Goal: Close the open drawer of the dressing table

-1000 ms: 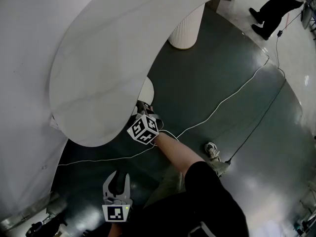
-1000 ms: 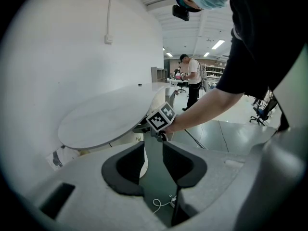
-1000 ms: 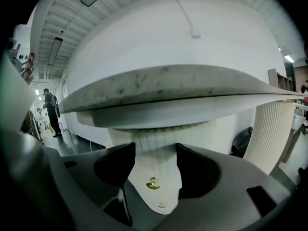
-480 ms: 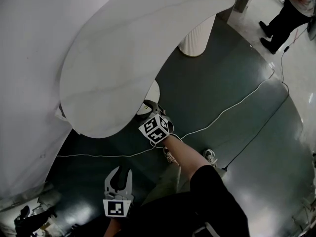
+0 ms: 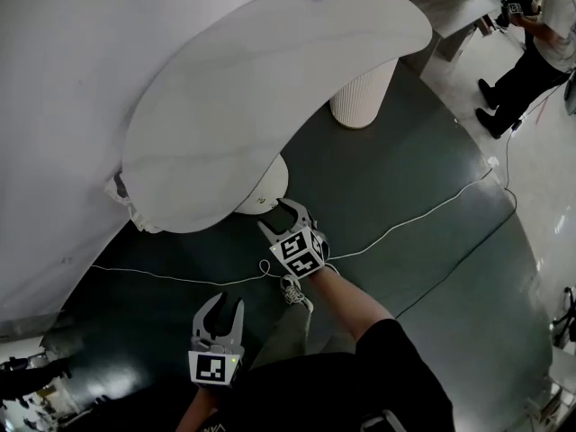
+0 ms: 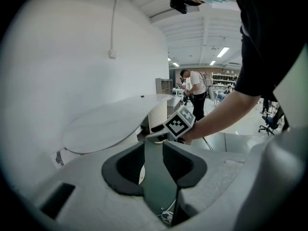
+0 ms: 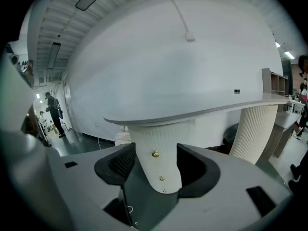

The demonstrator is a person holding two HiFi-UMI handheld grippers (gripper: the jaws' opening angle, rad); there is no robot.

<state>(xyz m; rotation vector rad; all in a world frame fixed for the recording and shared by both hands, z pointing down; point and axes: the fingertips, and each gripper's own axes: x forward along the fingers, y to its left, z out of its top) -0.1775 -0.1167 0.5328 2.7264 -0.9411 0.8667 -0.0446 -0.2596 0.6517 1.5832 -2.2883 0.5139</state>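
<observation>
1. The right gripper [image 5: 283,219] is low at the front of the dressing table [image 5: 270,88], its marker cube towards the person and its tips pointing at the near ribbed drawer column [image 7: 156,143].
2. Its own view shows the jaws spread wide with nothing in them. The column stands in the gap between them, and whether the tips touch it can't be told.
3. Three small brass knobs [image 7: 154,154] run down the column's rounded front, one above another. The fronts look flush, with no visible gap at any drawer.
4. The column sits under the near end of the curved white tabletop and pokes out a little past its edge in the head view.
5. The left gripper [image 5: 223,306] hangs lower and closer to the person, well apart from the table. Its jaws are apart and empty, with only the dark floor [image 5: 387,169] showing between them.
6. Past those left jaws, the right gripper's marker cube and the person's bare forearm [image 5: 351,295] are in sight.
7. A second ribbed pedestal [image 5: 363,93] holds up the far end of the tabletop.
8. A white cable [image 5: 405,219] trails across the floor, passing just by the right gripper.
9. Another person [image 5: 531,57] stands at the far right, well away.
</observation>
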